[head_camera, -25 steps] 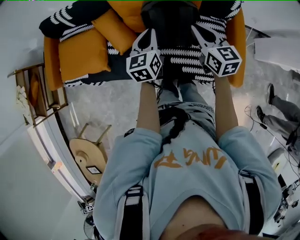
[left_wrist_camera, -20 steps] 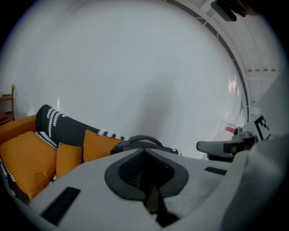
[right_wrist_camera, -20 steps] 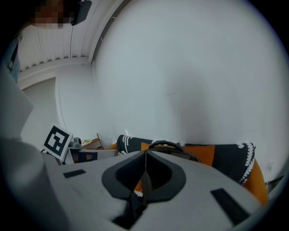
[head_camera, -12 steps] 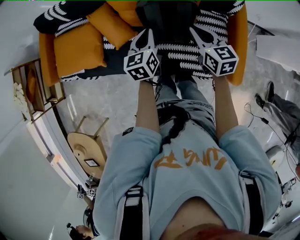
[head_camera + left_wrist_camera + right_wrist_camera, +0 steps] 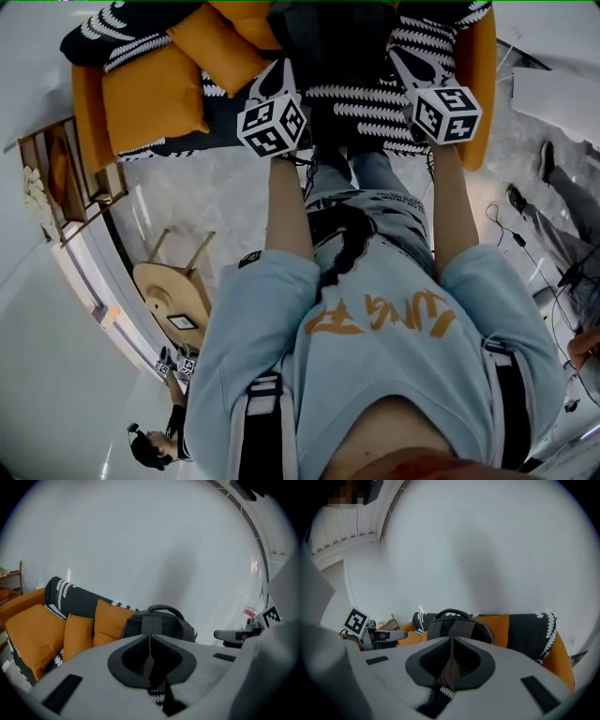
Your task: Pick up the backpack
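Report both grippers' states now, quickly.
Left gripper: closed, holding nothing.
Right gripper: closed, holding nothing; the dark grey fabric backpack stands beyond its jaws.

Soft even light, heavy fisheye warp, perhaps slight blur.

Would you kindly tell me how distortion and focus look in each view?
Head view: heavy fisheye, the sofa bows, lighting even. Left gripper view: dark round vignette, foreground soft, backpack sharper. Right gripper view: same vignette, a faint soft shadow on the wall.
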{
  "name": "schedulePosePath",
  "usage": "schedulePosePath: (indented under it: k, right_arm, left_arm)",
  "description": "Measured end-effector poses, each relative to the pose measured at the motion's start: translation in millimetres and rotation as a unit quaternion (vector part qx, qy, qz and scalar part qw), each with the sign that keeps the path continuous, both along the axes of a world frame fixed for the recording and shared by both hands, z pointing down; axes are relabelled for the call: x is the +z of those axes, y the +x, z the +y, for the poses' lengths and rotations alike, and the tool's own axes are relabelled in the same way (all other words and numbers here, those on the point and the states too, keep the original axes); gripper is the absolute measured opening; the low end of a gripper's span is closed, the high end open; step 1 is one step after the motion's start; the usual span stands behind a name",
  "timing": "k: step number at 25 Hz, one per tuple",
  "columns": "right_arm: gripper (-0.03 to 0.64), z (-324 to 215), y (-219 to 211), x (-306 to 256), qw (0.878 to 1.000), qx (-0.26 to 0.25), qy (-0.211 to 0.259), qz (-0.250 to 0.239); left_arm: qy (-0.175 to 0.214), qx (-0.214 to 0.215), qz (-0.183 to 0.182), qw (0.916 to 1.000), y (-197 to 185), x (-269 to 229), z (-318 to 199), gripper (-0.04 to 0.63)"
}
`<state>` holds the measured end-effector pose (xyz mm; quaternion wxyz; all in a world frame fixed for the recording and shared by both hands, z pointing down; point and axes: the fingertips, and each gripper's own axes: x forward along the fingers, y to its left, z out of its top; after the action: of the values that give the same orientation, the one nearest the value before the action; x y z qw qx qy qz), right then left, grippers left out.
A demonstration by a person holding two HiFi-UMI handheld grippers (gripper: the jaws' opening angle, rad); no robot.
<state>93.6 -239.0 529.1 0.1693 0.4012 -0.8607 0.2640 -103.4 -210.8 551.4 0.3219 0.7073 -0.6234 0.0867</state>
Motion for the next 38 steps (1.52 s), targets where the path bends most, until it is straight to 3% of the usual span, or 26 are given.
schedulePosePath:
  k: [10,13,15,17,27,31,38]
  right_arm:
    - [0.04,-38.8,1.9,20.6,1.0,0.013,-0.01,0.015]
    - [0.154,-46.2,4.5,31.6,0.999,0.021,-0.025,0.025]
    - [0.177,-53.3,7.4,41.1,0.998,0.026,-0.039,0.031]
    - [0.181,-60.2,11.8,50.0,0.998,0.031,-0.047,0.037]
    - [0.218,-99.2,33.4,97.9,0.995,-0.005,-0.085,0.058]
    - [0.245,-105.3,19.4,110.6,0.992,-0.054,-0.093,0.061]
    - [0.267,-112.6,9.3,115.6,0.987,-0.116,-0.099,0.06]
  left_arm:
    - [-0.013,0.017,0.005,0.9997,-15.6,13.2,-33.8,0.025]
    - [-0.02,0.018,0.007,0.9996,-25.0,20.0,-40.3,0.028]
    - [-0.027,0.022,0.011,0.9993,-28.9,26.7,-47.6,0.071]
    - [-0.037,0.03,0.015,0.9987,-30.4,35.0,-55.5,0.163]
    - [-0.074,0.09,-0.013,0.9931,-29.3,75.1,-95.8,0.202]
    - [-0.083,0.138,-0.021,0.9868,-34.0,87.4,-103.3,0.221]
    - [-0.103,0.238,-0.043,0.9648,-27.1,96.8,-109.3,0.253]
